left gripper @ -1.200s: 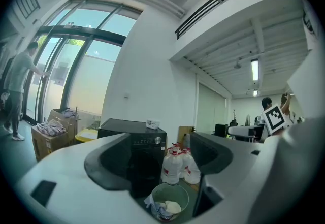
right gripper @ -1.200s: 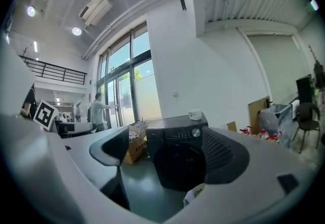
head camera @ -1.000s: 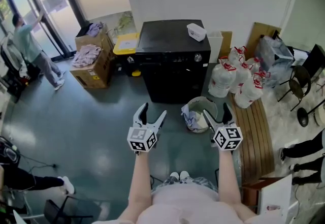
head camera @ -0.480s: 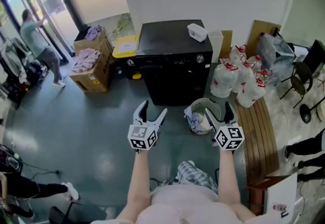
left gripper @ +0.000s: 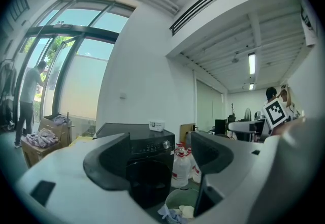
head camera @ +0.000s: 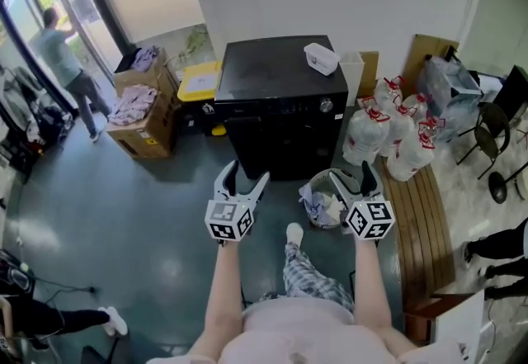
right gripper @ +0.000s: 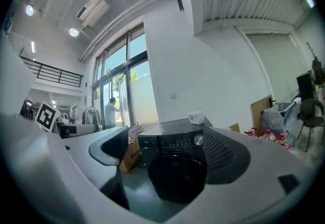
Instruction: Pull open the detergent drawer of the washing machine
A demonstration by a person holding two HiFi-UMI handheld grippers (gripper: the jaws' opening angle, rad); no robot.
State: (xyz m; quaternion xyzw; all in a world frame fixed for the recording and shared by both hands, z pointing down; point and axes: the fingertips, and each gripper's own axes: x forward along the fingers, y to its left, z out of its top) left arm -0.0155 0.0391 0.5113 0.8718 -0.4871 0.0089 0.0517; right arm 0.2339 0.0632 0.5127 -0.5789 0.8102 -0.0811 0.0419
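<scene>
A black front-loading washing machine [head camera: 280,78] stands against the white wall, about a step ahead of both grippers. Its detergent drawer [head camera: 239,111] is the left part of the control strip and looks closed; the dial [head camera: 327,106] is at the right. My left gripper [head camera: 246,177] is open and empty, pointing at the machine's lower front. My right gripper [head camera: 351,178] is also open and empty, above a basket. The left gripper view frames the washing machine [left gripper: 144,167] between the open left gripper [left gripper: 157,154]. The right gripper [right gripper: 167,149] frames the drawer [right gripper: 149,141] and the door.
A small white box [head camera: 320,57] lies on the machine. A round basket of cloths [head camera: 326,199] sits at its right foot. Water jugs [head camera: 388,135] and a wooden bench [head camera: 421,222] fill the right. Cardboard boxes [head camera: 144,111] stand left, with a person [head camera: 62,53] at the glass door.
The machine has come nearer as the person steps forward, with one foot now showing ahead. Both grippers stay open at the same height.
</scene>
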